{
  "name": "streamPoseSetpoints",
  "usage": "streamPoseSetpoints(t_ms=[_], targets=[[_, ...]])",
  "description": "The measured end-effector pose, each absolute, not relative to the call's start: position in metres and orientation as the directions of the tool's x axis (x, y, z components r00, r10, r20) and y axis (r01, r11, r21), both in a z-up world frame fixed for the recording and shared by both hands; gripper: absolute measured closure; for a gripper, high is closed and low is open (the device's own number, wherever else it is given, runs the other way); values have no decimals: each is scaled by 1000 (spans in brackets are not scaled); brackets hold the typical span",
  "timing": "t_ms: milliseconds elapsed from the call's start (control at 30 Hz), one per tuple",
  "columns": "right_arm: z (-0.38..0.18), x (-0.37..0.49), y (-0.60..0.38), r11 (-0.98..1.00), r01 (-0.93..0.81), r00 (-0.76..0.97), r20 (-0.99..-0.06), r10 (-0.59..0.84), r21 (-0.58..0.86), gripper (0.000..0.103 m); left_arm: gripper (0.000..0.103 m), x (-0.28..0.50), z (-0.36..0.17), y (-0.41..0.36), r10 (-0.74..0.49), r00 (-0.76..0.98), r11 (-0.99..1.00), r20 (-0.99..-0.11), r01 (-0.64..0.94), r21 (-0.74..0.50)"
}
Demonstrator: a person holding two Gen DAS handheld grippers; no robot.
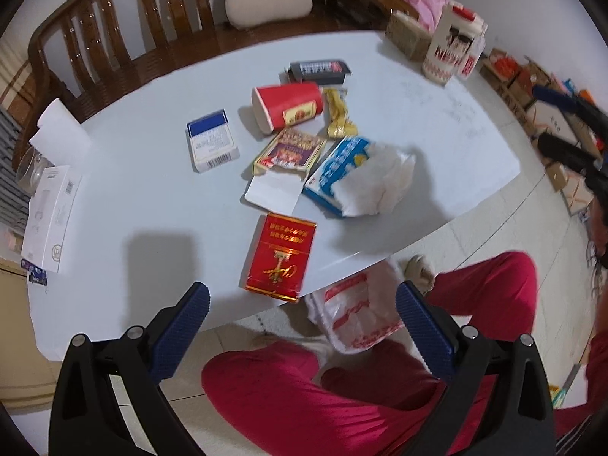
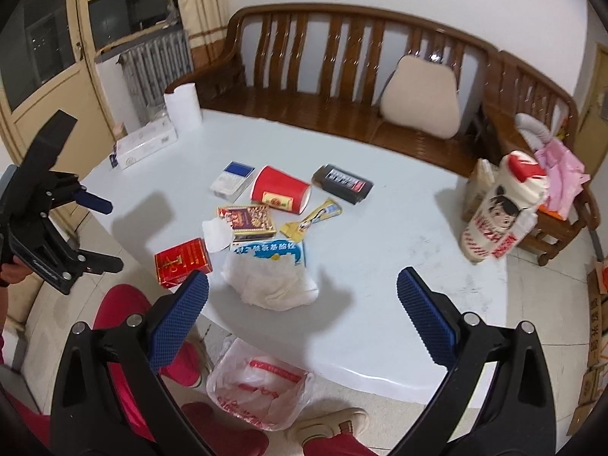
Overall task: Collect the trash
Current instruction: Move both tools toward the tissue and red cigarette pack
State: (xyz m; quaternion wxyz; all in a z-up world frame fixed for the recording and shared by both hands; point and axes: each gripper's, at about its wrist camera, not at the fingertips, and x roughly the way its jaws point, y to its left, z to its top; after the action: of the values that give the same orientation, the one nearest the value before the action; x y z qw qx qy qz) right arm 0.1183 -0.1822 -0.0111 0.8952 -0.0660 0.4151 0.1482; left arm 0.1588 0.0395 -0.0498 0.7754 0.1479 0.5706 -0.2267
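Both grippers, left gripper (image 1: 302, 332) & right gripper (image 2: 303, 313), hang w/ jaws wide and empty above the white table's (image 2: 399, 266) near edge. L to R the trash is uncollected on top: flat red cigarette pack (image 2: 182, 262), blue-white box (image 2: 232, 181), red paper cup (image 2: 279, 190), crumpled white tissue wad (image 2: 271, 283). Clear plastic bag w/ red print (image 2: 262, 387) waits on the floor below, apparently near-empty, so task looks barely begun.

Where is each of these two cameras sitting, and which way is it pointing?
Left wrist: on the left gripper, above the table's near edge, looking down across it; open jaws and red-trousered legs show.
Right wrist: on the right gripper, facing the wooden bench across the table; open jaws, legs and the left gripper show.
Shared: red paper cup, red cigarette pack, plastic bag on the floor.
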Motion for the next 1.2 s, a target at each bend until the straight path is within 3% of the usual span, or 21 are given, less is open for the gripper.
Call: streamPoseSetpoints(t_ms=[833, 1200], targets=[[-128, 179, -146, 882, -471, 363, -905, 221, 27, 5, 7, 200, -147, 10, -63, 112, 770, -992, 637, 24], [-168, 200, -132, 861, -505, 307, -918, 250, 66, 5, 7, 212, -184, 10, -49, 56, 777, -997, 630, -2]])
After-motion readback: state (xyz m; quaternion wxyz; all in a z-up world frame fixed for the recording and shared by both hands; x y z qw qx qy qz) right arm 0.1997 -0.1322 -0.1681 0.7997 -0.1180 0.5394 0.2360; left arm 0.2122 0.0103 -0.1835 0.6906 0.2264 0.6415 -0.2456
